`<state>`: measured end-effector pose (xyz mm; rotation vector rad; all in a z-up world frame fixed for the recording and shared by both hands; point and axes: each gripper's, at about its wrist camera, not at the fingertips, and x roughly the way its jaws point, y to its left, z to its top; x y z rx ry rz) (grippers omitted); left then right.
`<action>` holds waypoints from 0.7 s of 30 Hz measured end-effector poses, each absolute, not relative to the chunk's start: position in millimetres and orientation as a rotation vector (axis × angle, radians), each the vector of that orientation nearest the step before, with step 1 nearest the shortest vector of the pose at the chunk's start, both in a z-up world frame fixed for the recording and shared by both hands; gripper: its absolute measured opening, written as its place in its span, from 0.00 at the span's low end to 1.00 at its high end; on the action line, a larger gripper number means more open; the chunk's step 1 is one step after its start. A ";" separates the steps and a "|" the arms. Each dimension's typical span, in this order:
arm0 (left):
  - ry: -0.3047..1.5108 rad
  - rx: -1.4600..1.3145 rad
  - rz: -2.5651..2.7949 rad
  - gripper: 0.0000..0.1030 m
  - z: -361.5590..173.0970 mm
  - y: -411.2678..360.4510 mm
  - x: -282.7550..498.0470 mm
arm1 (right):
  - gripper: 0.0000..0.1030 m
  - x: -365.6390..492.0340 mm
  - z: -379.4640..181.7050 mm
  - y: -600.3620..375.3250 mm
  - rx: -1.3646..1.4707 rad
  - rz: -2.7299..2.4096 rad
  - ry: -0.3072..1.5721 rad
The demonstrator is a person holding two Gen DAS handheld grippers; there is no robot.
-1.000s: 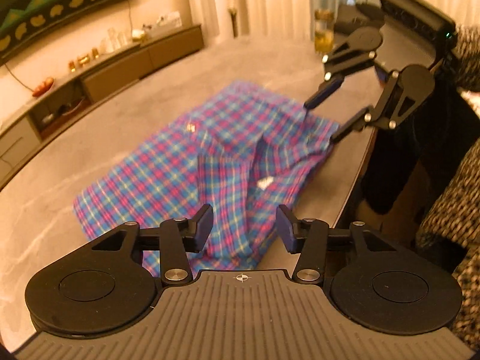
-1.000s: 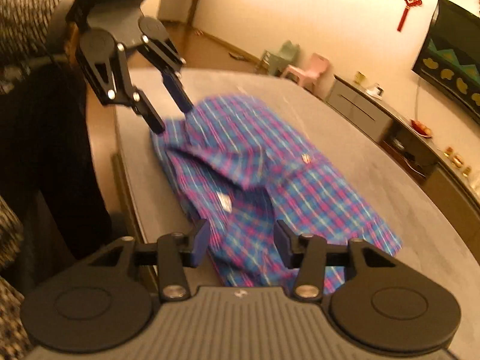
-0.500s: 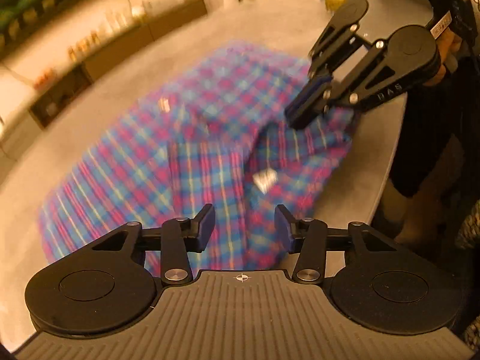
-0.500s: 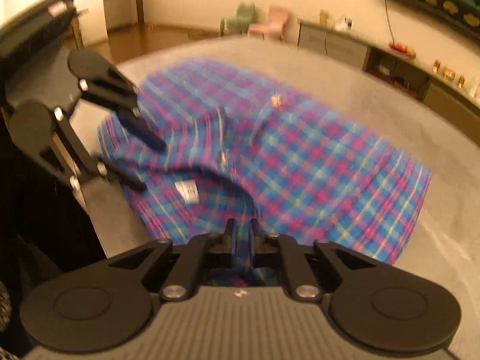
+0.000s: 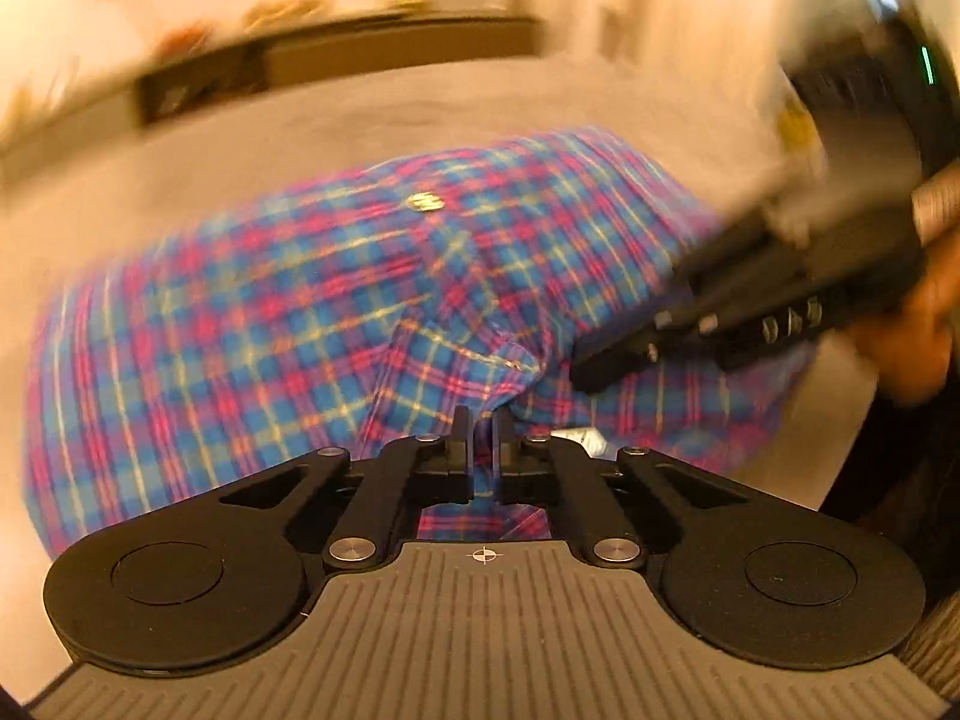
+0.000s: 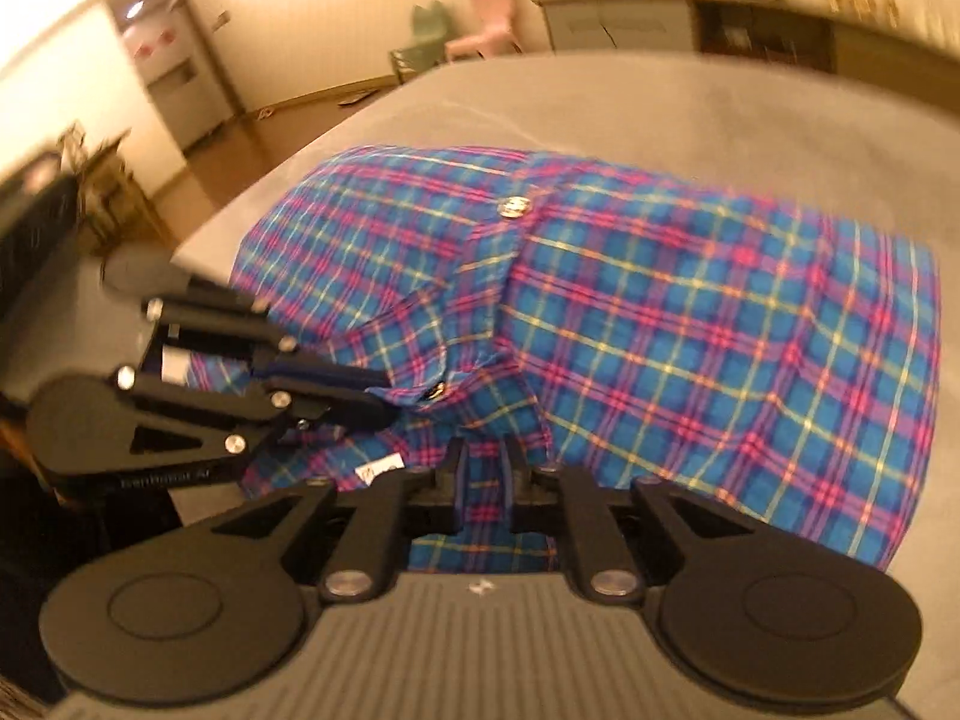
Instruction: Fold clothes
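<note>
Left wrist view: the left gripper (image 5: 479, 420) is pressing its two fingers almost together on a raised fold of the plaid shirt (image 5: 288, 324), with a thin strip of cloth showing between the pads. The bulk of the shirt is spreading ahead of and to the left of this claw, lying on the grey table (image 5: 360, 108); a metal snap button (image 5: 423, 201) is sitting well ahead of the fingertips. To the right of and just ahead of the claw, the right gripper (image 5: 606, 369) is reaching in over the shirt's near edge, blurred, so its grip is not readable from this view.

Right wrist view: the right gripper (image 6: 483, 450) is holding its fingers close together, with plaid cloth filling the narrow gap between them. The shirt (image 6: 690, 330) is extending ahead of and to the right of this claw across the table (image 6: 660, 102). Just ahead and to the left, the left gripper (image 6: 384, 399) is pinching the pointed tip of a fold, beside a small button (image 6: 437, 390). A white label (image 6: 378, 469) is showing just left of the right claw's fingers.
</note>
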<state>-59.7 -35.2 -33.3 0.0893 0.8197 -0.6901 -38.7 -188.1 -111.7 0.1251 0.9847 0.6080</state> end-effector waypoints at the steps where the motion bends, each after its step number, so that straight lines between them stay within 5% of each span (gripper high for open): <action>1: 0.843 -0.018 -0.679 0.00 -31.9 -28.1 -61.0 | 0.00 -32.5 -111.9 -189.2 0.155 0.587 1.019; 5: 0.893 -0.342 -0.649 0.00 -37.6 -1.9 -55.1 | 0.00 -21.0 -108.1 -165.7 0.048 0.542 1.079; 11: 0.876 -0.221 -0.634 0.00 -42.8 -17.0 -83.1 | 0.13 -62.0 -96.3 -110.3 -0.475 0.508 0.929; 17: 0.808 -0.048 -0.616 0.00 -40.2 -35.5 -99.3 | 0.13 -61.4 -117.0 -112.9 -0.329 0.535 0.869; 21: 0.876 -0.261 -0.597 0.00 -46.9 -14.3 -89.4 | 0.12 -41.6 -130.2 -158.7 0.088 0.544 0.977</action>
